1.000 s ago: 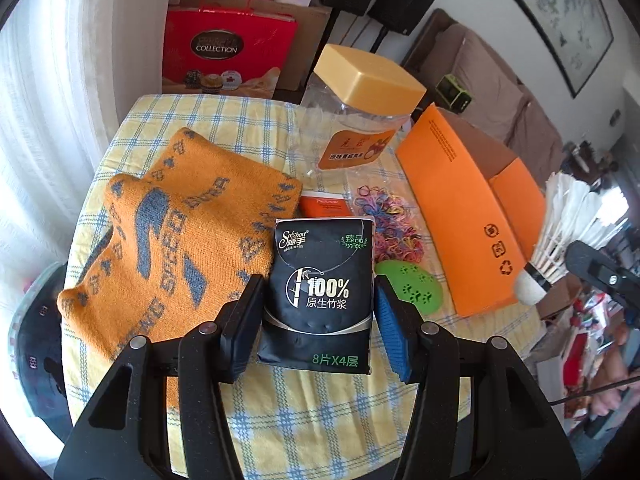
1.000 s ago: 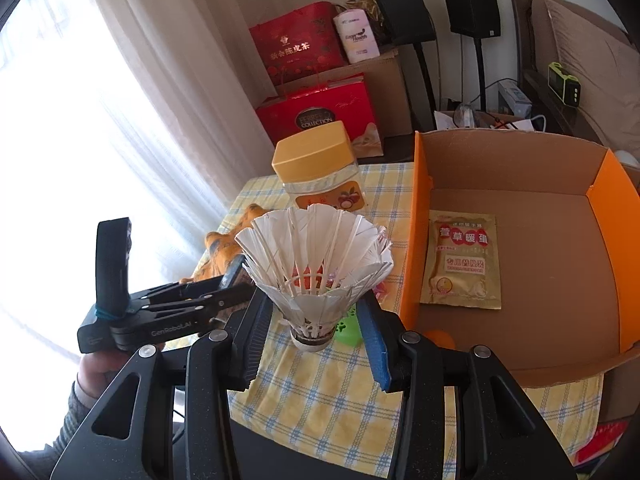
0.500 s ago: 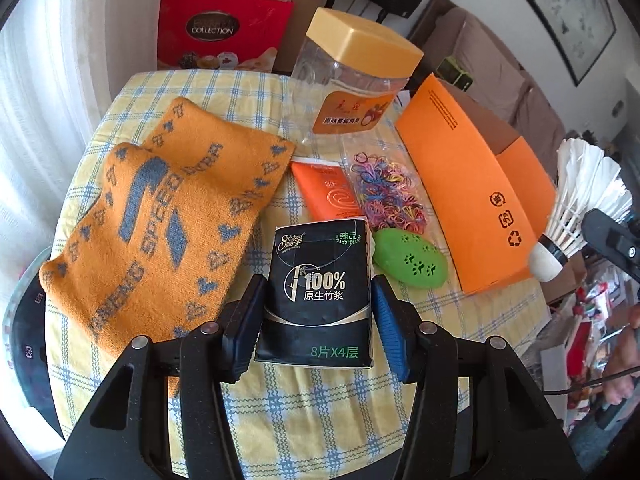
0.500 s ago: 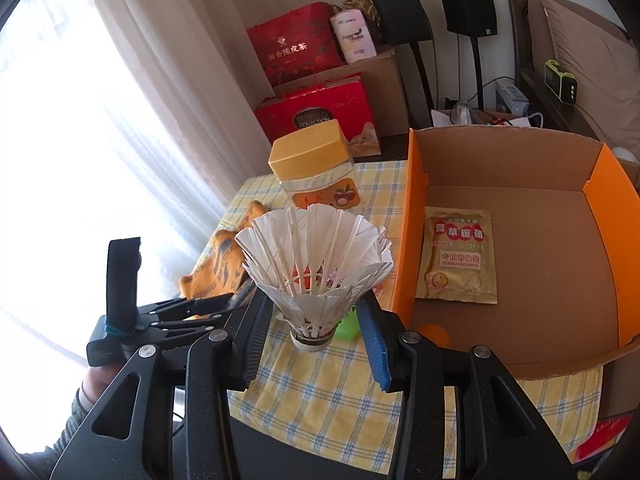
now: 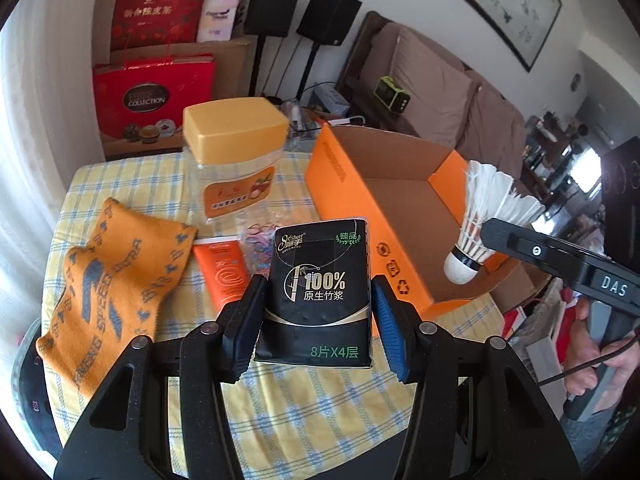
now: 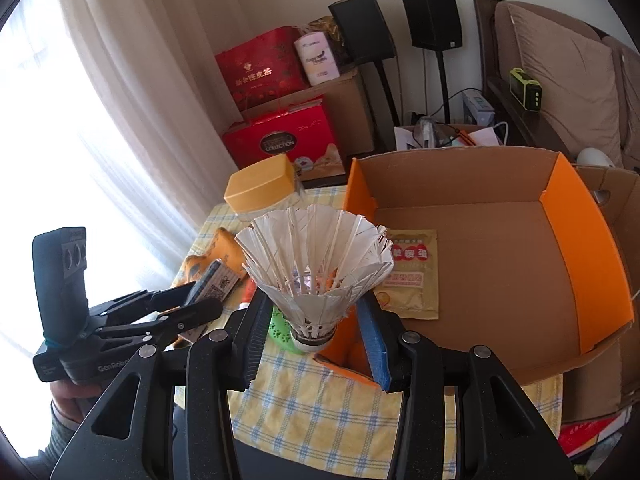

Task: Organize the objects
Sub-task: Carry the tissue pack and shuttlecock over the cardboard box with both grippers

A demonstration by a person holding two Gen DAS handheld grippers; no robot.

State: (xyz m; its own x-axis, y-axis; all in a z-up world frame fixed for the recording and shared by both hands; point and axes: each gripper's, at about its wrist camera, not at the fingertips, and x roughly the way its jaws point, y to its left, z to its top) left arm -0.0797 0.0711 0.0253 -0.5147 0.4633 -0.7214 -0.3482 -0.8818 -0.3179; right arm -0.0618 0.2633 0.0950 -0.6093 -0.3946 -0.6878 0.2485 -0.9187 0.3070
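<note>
The left gripper [image 5: 316,312] has its jaws closed on a black plastic pack of tissues with white and green print [image 5: 318,292] and holds it raised above the worktop with the yellow checked cloth [image 5: 304,400]. The right gripper [image 6: 312,336] has its jaws closed on the cork base of a white feather shuttlecock [image 6: 316,272], the feathers pointing up — it hangs above the near left corner of the open orange cardboard box [image 6: 592,264], just over the wall. Inside the box a flat golden sachet with red print [image 6: 412,280] lies on the brown floor, near the left wall. On the worktop, left of the box, stands a clear plastic jar with a yellow-orange square lid [image 5: 236,156]. In front of the jar lie an orange tube [image 5: 220,272] and a clear bag of small coloured hair bands [image 5: 258,244], side by side, partly hidden behind the tissue pack. Further left, an orange knitted scarf with grey letters [image 5: 108,284] lies folded across the cloth. A green oval object with paw marks [image 6: 280,328] shows in the right wrist view, just left of the box.
</note>
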